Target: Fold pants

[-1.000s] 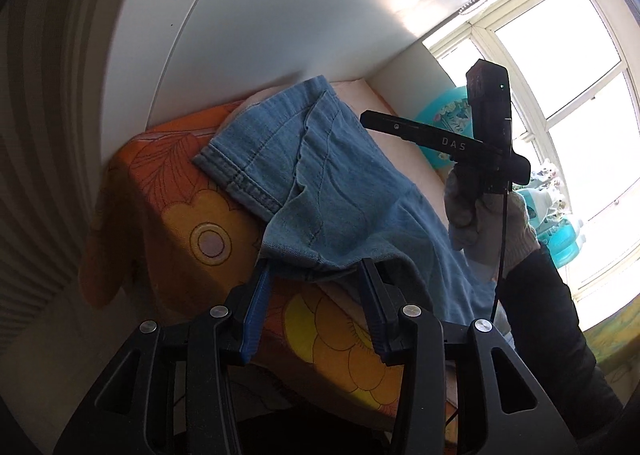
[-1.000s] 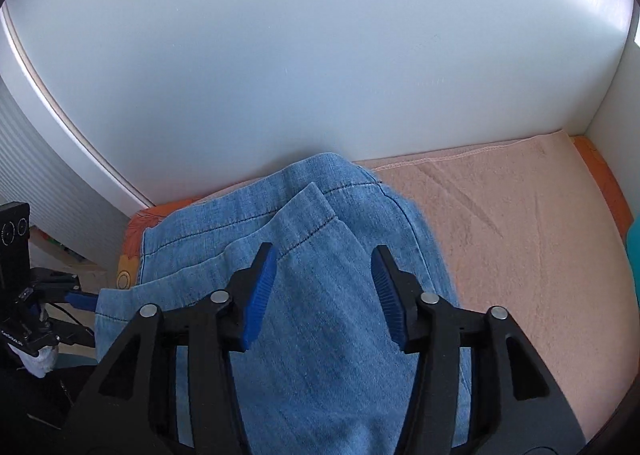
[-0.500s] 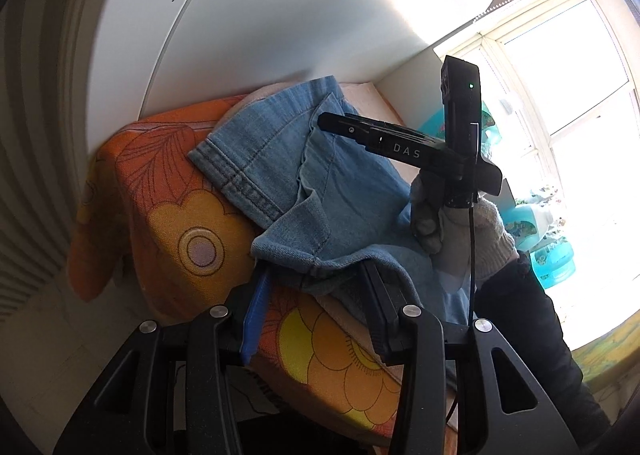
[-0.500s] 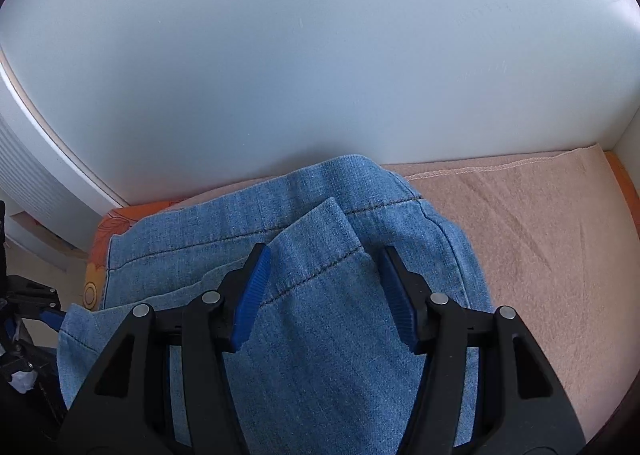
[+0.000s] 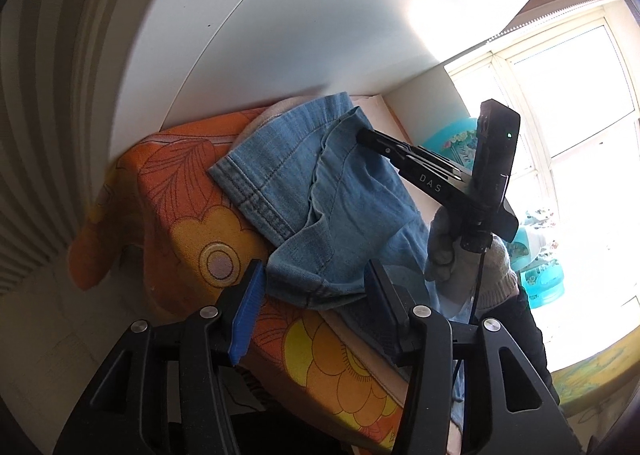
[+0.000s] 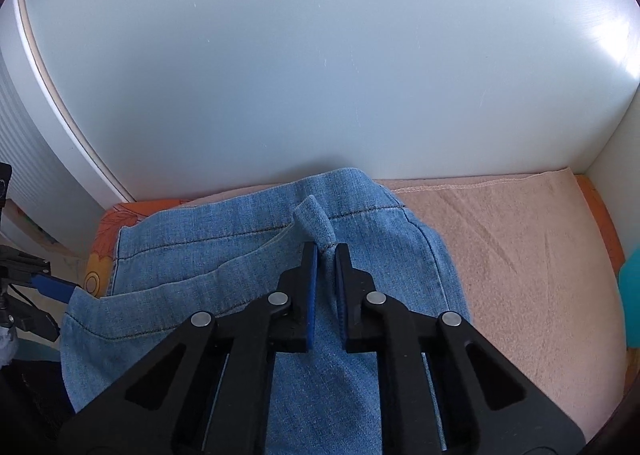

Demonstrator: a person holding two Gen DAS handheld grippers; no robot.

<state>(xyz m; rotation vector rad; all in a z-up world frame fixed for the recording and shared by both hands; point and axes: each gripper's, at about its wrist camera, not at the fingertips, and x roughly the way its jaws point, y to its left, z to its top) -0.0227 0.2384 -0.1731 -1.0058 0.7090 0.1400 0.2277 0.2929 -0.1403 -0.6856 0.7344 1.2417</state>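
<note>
Blue denim pants [image 5: 320,191] lie bunched on a bed, hems toward the left gripper. My left gripper [image 5: 314,295] is at the near corner of the denim. Its jaws are opening; the cloth corner sits between them with a gap beside the blue pad [image 5: 248,295]. My right gripper [image 6: 326,259] is shut on a small raised fold of the pants [image 6: 240,287] near a stitched seam. In the left wrist view the right gripper [image 5: 362,135] reaches onto the far part of the denim, held by a gloved hand [image 5: 460,255].
An orange flower-patterned cover [image 5: 192,223] drapes over the bed's corner. A pink towel [image 6: 520,255] lies under and to the right of the pants. A white panel [image 6: 320,75] stands right behind them. A bright window [image 5: 560,95] and a turquoise object [image 5: 452,139] are at the right.
The right gripper moved forward over the denim and closed on a fold of it. The left jaws spread wider, and the cloth corner now sits loose between them.
</note>
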